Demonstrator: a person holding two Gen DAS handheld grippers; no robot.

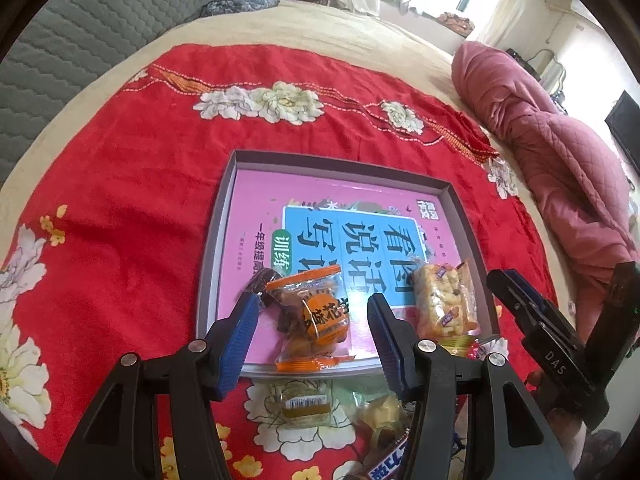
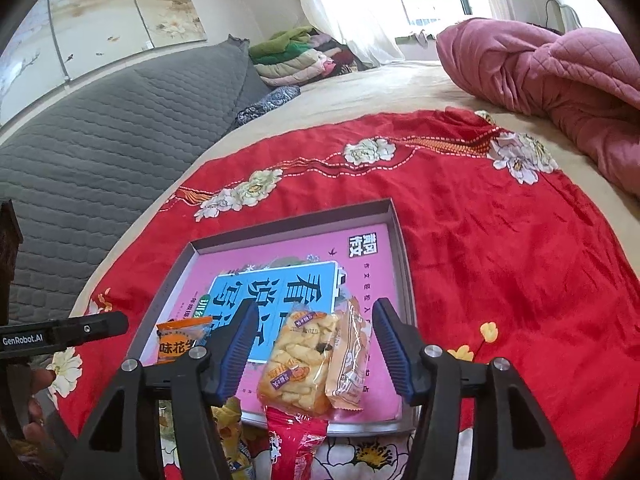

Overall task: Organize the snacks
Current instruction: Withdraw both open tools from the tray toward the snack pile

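Note:
A shallow grey tray with a pink book cover inside lies on the red flowered cloth; it also shows in the right wrist view. My left gripper is open over the tray's near edge, around but apart from an orange peanut snack packet next to a dark wrapped candy. My right gripper is open above a yellow cracker packet and a tan packet in the tray. A red packet lies just below the tray.
Several loose snacks lie on the cloth in front of the tray: a greenish cake packet, a pale candy, a blue-labelled bar. A pink quilt is at the right, a grey padded headboard at the left.

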